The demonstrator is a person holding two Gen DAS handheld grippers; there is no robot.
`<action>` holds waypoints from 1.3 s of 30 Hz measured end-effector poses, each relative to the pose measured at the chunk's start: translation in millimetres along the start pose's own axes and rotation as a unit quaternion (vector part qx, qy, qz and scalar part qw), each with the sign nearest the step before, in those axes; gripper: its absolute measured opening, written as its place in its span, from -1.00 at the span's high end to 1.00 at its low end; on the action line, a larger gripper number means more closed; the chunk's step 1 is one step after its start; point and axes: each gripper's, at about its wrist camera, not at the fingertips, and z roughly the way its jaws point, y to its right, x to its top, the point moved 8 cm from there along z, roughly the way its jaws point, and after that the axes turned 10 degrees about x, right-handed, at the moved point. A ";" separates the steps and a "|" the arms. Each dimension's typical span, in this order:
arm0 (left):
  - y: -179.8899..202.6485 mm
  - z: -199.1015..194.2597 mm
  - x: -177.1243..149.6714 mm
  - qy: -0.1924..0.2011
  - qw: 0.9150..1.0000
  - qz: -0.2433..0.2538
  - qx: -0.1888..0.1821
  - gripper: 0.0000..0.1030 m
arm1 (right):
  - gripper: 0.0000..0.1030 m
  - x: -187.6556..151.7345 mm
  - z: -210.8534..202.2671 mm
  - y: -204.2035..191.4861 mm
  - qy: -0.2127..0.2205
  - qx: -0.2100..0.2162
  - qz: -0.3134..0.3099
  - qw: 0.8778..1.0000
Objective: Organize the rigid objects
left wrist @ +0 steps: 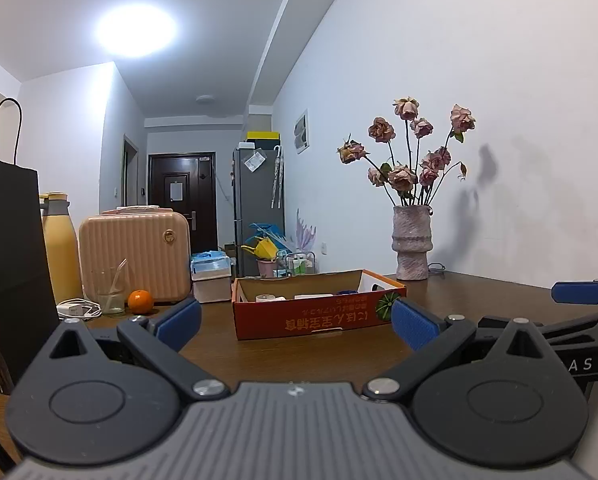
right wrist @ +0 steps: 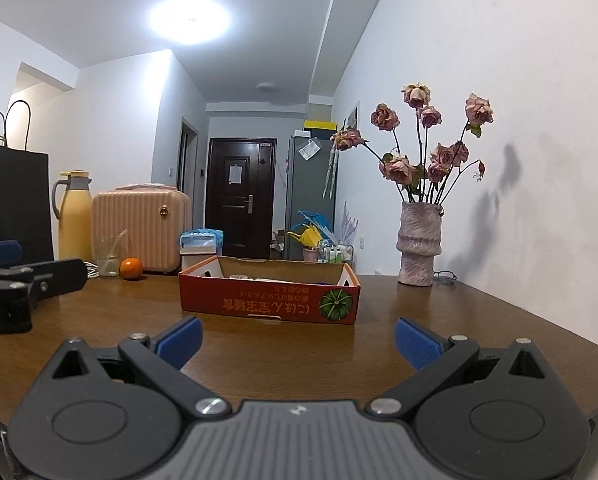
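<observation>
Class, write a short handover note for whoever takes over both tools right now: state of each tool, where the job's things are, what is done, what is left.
Left tool: open, empty, low over the table.
Right tool: open, empty, beside it.
Red box sits mid-table ahead of both, with a few items inside, hard to tell apart.
Orange and glass stand loose at far left; vase at far right.
Done: cannot tell beyond the items in the box.
Left: probably gathering the loose things.
</observation>
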 end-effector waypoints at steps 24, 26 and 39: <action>-1.6 0.3 0.3 -0.003 1.000 0.001 -0.002 -1.00 | -1.00 -0.5 -1.3 4.6 0.001 -0.005 0.009 1.000; -1.6 0.3 0.2 -0.004 1.000 0.001 -0.002 -1.00 | -1.00 -0.5 -0.2 4.0 -0.001 -0.005 0.008 1.000; -1.6 0.8 -1.6 -0.009 1.000 0.000 0.001 -1.00 | -1.00 -4.5 -0.1 5.6 -0.003 -0.011 0.007 1.000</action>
